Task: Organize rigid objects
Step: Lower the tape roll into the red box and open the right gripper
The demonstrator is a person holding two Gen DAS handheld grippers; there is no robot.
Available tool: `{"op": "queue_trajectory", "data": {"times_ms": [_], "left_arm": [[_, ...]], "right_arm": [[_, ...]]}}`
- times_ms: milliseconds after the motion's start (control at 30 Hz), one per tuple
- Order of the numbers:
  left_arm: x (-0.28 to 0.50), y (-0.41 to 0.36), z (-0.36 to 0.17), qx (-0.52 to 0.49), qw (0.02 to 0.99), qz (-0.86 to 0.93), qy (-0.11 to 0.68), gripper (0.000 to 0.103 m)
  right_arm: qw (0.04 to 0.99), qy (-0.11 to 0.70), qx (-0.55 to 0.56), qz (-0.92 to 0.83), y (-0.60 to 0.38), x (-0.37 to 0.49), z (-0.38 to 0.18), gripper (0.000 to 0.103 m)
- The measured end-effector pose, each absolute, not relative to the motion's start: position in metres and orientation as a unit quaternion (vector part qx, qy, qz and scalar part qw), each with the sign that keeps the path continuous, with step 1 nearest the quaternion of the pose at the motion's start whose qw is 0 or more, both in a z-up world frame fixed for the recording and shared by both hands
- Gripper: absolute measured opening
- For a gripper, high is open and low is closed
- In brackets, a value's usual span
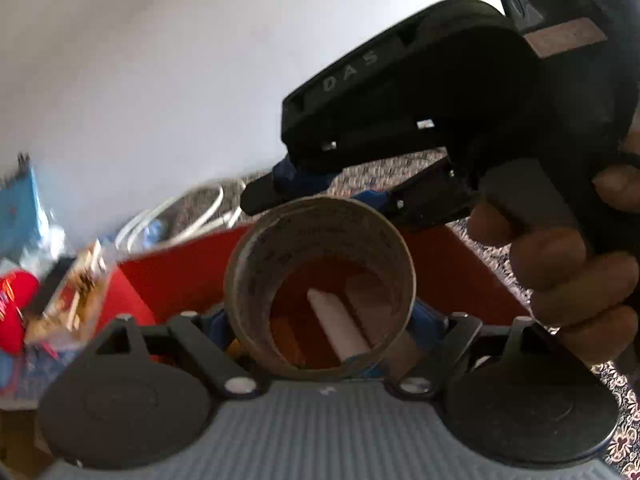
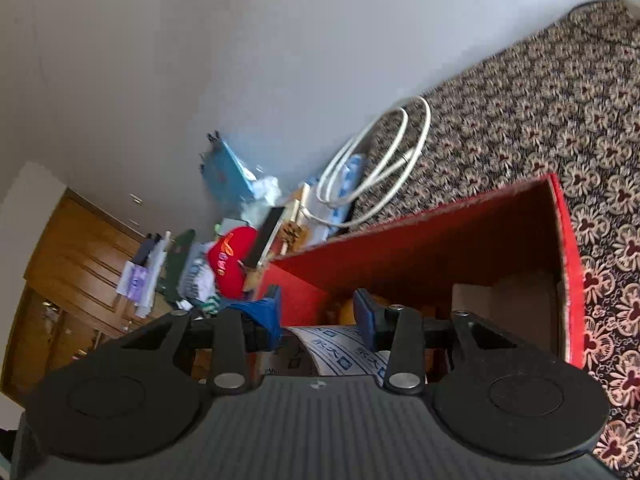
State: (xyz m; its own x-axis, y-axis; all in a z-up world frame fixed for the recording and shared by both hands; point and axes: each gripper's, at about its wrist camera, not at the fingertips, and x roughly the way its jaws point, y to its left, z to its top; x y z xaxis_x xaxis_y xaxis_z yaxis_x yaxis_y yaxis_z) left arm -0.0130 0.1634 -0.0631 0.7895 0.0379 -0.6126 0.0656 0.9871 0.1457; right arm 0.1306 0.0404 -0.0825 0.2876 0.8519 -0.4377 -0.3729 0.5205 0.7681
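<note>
Between left gripper (image 1: 320,320) fingers: tape roll (image 1: 320,280), clamped, above red box (image 1: 180,264).

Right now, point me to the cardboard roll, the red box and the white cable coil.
cardboard roll (image 1: 320,236): left wrist view, inner wall of the tube near its top rim.
red box (image 2: 570,280): right wrist view, its right-hand wall.
white cable coil (image 2: 416,152): right wrist view, right side of the loops.

Box (image 2: 460,240) on carpet (image 2: 540,100); coiled cable (image 2: 376,160) behind it by the wall (image 2: 200,40); clutter pile (image 2: 232,256) left; tape roll (image 1: 320,280) between left gripper (image 1: 320,320) jaws, above box.
</note>
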Motion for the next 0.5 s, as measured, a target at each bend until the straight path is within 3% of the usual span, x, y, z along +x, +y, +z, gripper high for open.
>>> {"op": "queue_trajectory", "data": {"times_ms": [500], "left_arm": [[0.002, 0.189, -0.09, 0.067, 0.929, -0.032, 0.362, 0.084]], "right_arm": [[0.774, 0.439, 0.283, 0.359, 0.041, 0.135, -0.101, 0.024]]}}
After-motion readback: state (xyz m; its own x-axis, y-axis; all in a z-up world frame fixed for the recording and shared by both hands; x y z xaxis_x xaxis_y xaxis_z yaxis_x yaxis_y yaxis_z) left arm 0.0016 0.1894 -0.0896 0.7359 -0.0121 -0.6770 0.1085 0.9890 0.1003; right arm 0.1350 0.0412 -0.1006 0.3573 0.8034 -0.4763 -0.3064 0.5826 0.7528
